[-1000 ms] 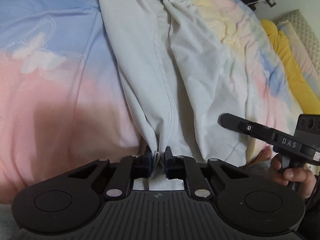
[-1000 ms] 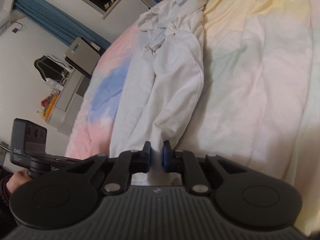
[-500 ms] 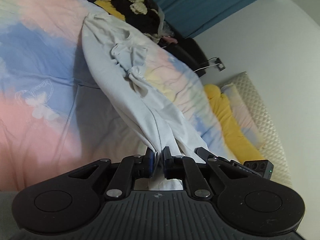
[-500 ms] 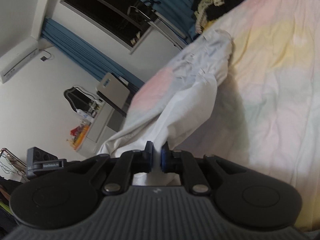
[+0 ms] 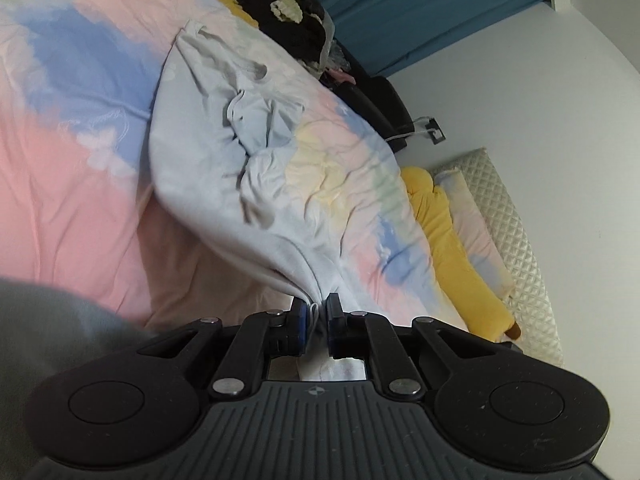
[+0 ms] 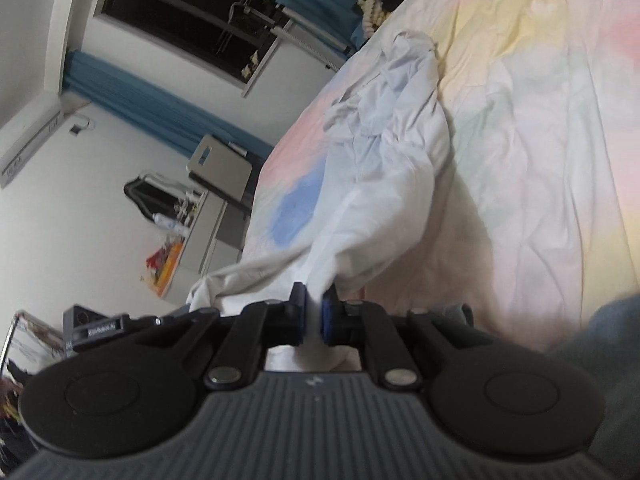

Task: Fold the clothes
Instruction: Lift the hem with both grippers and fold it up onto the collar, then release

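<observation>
Your left gripper [image 5: 316,326] is clamped narrow on a bunched edge of the white garment [image 5: 208,160], the cloth pinched between its blue pads [image 5: 301,326]. Your right gripper [image 6: 314,320] is likewise closed down on another edge of the same garment [image 6: 384,184], fabric filling the slim gap between its fingers.

From both grips the garment rises off the bedspread [image 5: 64,184] near you and stretches away, its far end lying crumpled on the pastel pink, blue and yellow cover. In the left view, a yellow pillow [image 5: 452,248] lies at the right beside a quilted headboard [image 5: 516,240], with dark clothes piled [image 5: 280,4] at the far end before a blue curtain [image 5: 420,8].

In the right view, your left gripper's camera block [image 6: 94,328] shows low at the left; its label is too blurred to read. A window [image 6: 192,20] sits far left.
</observation>
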`<state>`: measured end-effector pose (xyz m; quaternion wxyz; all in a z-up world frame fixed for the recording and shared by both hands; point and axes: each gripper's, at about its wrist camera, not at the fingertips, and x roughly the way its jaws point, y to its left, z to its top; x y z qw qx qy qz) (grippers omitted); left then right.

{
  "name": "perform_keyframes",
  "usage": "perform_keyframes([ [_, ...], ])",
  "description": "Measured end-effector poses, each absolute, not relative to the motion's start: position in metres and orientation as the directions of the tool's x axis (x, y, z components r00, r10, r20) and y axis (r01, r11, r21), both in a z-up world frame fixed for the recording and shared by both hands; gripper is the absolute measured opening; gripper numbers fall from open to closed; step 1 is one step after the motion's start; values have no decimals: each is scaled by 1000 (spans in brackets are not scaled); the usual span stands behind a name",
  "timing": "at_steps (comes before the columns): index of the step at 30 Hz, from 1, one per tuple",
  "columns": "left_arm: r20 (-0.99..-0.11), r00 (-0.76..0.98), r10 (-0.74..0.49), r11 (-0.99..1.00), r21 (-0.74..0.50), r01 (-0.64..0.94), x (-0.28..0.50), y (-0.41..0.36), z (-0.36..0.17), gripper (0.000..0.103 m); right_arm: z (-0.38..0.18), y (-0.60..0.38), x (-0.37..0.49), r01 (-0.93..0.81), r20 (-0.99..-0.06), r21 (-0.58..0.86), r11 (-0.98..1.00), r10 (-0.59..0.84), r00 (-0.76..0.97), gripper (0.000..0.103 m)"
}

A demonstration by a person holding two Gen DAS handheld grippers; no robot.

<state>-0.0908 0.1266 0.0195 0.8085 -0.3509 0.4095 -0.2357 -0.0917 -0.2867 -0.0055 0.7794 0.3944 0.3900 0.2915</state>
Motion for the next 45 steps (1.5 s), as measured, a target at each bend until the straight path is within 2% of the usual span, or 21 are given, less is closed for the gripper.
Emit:
perform_keyframes([
  [5, -467, 608, -641, 629, -774, 69, -44, 130, 24, 11, 0, -292, -40, -98, -344, 875, 474, 753, 561, 10],
  [13, -441, 701, -560, 624, -781, 7, 56, 134, 21, 11, -11, -288, 71, -5, -361, 891, 455, 712, 602, 10],
  [23, -523, 710, -473, 667, -738, -99, 169, 134, -47, 11, -90, -273, 189, 107, -429, 885, 454, 701, 570, 10],
  [29, -554, 700, -450, 694, -711, -116, 191, 141, -76, 11, -121, -263, 219, 111, -463, 869, 483, 711, 529, 10],
  [33, -512, 734, -447, 680, -727, -93, 181, 148, -66, 11, -118, -261, 221, 78, -446, 874, 479, 729, 520, 12],
  [38, -468, 766, -440, 681, -731, -56, 170, 152, -53, 11, -97, -255, 213, -16, -381, 883, 469, 737, 558, 13],
  [39, -468, 767, -439, 685, -726, -51, 169, 151, -52, 11, -95, -254, 211, -30, -381, 876, 481, 730, 568, 25],
  [40, -470, 767, -436, 685, -727, -56, 168, 150, -54, 11, -93, -253, 208, -43, -381, 869, 493, 722, 578, 51],
  [41, -473, 768, -433, 686, -726, -60, 168, 149, -57, 14, -93, -253, 206, -52, -381, 864, 501, 717, 584, 62],
  [43, -493, 764, -417, 706, -705, -69, 167, 148, -59, 19, -92, -256, 200, -78, -353, 870, 488, 724, 592, 69],
  [44, -501, 763, -408, 712, -698, -77, 167, 149, -60, 28, -91, -257, 196, -87, -342, 872, 482, 727, 596, 71],
  [45, -504, 766, -399, 716, -693, -83, 165, 150, -60, 46, -88, -259, 192, -97, -335, 870, 483, 725, 602, 78],
])
